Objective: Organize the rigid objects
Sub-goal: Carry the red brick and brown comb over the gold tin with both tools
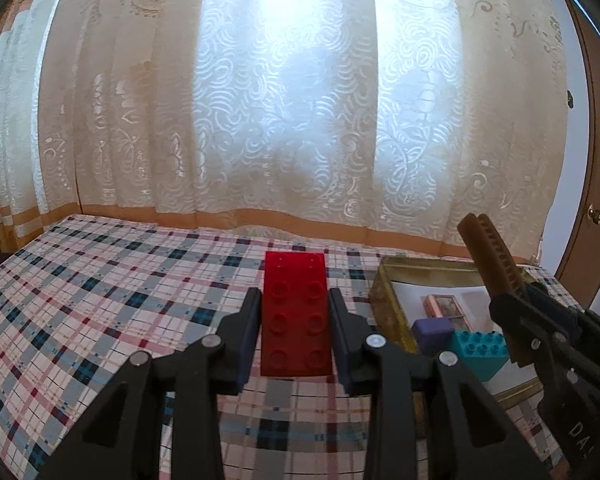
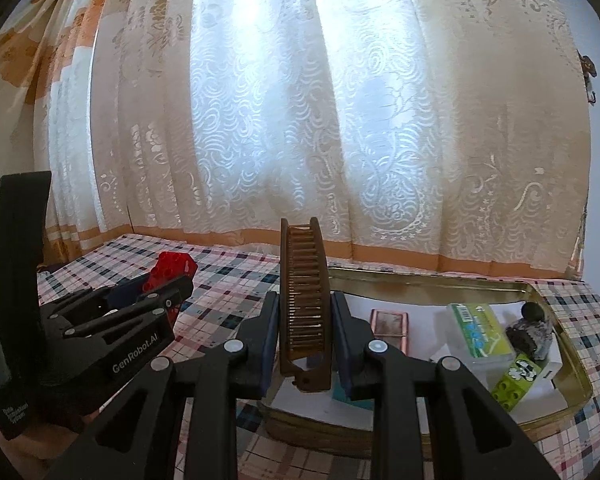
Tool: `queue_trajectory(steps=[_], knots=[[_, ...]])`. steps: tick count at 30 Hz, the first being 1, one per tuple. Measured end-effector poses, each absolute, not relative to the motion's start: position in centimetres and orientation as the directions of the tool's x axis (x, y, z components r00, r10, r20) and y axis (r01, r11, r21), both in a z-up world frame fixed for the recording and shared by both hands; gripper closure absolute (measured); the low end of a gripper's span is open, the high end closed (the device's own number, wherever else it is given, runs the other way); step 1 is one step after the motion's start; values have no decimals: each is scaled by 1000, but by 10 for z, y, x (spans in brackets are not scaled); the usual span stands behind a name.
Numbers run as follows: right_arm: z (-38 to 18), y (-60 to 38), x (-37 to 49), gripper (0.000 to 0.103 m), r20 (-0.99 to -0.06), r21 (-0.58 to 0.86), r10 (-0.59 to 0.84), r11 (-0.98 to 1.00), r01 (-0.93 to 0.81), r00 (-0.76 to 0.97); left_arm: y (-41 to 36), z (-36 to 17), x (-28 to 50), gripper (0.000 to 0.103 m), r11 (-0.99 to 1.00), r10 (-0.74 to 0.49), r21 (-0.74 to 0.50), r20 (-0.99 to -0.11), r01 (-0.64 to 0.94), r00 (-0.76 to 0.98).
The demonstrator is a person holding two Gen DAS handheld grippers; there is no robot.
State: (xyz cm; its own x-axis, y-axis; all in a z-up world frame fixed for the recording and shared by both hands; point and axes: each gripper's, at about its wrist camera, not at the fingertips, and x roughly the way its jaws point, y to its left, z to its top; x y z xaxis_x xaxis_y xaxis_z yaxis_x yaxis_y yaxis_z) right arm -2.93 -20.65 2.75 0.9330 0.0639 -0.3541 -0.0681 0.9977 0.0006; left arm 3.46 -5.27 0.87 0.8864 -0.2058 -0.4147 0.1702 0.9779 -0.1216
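Note:
My left gripper [image 1: 294, 304] is shut on a long red studded brick [image 1: 296, 316], held above the plaid tablecloth, studs up. It also shows in the right wrist view [image 2: 172, 268]. My right gripper [image 2: 305, 308] is shut on a brown folding comb [image 2: 305, 300], held upright over the near left part of a gold metal tray [image 2: 560, 308]. The comb [image 1: 492, 256] and tray [image 1: 388, 300] also show at the right of the left wrist view.
The tray holds a pink case [image 2: 389, 327], a green-labelled box [image 2: 482, 330], a lime block [image 2: 516, 378], a dark object [image 2: 534, 330], a purple block [image 1: 432, 334] and a teal brick [image 1: 482, 350]. A patterned curtain [image 2: 320, 120] hangs behind the table.

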Motion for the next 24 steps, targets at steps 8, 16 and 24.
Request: queue_trajectory(steps=[8,16,24], knots=[[30,-226,-35,75,-342,4,34,999,-35,939,-70,15,29,71,972,-231,-128,-393,196,890],[31,-264,-41,75,-338,21,-26,999,35,941,-101,20,25,71,962,-272,-107,-384,250,882],[32,-300,-43,75,-349,37,-81,994,101,934,-143,25,25,71,945,-326,-91,-383,316,865]])
